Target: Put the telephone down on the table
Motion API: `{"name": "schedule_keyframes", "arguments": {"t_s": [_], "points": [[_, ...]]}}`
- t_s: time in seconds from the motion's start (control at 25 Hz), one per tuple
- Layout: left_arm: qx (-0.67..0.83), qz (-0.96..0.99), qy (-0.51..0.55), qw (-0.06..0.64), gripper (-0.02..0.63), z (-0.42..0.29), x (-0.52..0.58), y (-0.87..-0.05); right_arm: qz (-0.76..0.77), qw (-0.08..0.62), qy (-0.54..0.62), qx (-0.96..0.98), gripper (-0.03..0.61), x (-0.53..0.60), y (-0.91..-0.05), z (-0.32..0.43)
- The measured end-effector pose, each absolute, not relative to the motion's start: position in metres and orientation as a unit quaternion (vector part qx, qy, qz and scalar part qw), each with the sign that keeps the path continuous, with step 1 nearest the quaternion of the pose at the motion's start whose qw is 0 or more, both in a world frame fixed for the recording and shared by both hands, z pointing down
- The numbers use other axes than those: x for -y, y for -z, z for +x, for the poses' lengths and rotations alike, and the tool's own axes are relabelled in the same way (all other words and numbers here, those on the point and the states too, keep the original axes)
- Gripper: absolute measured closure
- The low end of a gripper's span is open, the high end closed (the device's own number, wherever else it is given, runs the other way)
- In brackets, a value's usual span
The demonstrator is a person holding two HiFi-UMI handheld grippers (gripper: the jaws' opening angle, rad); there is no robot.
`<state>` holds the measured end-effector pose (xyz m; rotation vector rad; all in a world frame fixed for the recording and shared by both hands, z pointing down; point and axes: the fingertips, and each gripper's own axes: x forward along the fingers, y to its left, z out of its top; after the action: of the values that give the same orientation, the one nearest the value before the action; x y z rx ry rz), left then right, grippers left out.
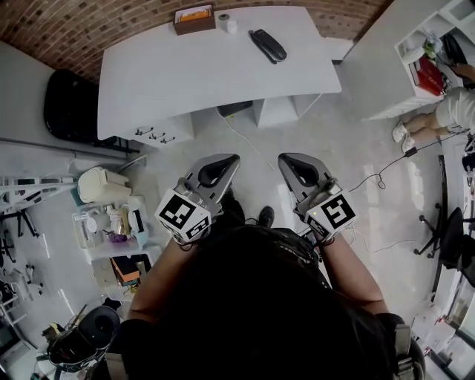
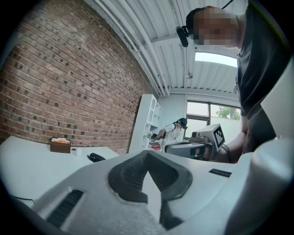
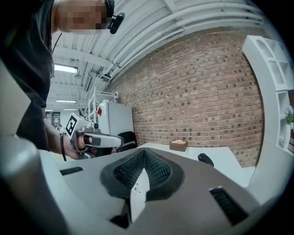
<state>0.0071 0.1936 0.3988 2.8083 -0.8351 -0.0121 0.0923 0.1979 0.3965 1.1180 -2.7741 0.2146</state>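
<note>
Head view: left gripper [image 1: 225,162] and right gripper [image 1: 291,160] both closed tight, nothing held. telephone [image 1: 267,45] lies on table [image 1: 185,82], well ahead of both. Risk imo: needless regrab shoves it off far edge.

The table [image 1: 185,82] stands well ahead of both grippers. Near its far edge the telephone [image 1: 267,45] lies ahead of the gap between the left gripper [image 1: 219,169] and the right gripper [image 1: 297,169]. A roll [image 1: 225,21] and a box [image 1: 194,19] sit to the telephone's left. A cart [image 1: 111,223] stands left of the left gripper. Shelving [image 1: 438,52] and a person [image 1: 445,111] are far to the right of the right gripper.
</note>
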Motion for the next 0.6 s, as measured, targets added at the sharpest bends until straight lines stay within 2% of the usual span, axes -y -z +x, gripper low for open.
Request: {"name": "schedule_keyframes", "arguments": {"t_s": [0.6], "points": [[0.299,0.950,0.008,0.086,0.606,0.070,-0.285,-0.385,0.350,0.057,-0.065,0.933,0.565,-0.284,-0.384,0.150]]}}
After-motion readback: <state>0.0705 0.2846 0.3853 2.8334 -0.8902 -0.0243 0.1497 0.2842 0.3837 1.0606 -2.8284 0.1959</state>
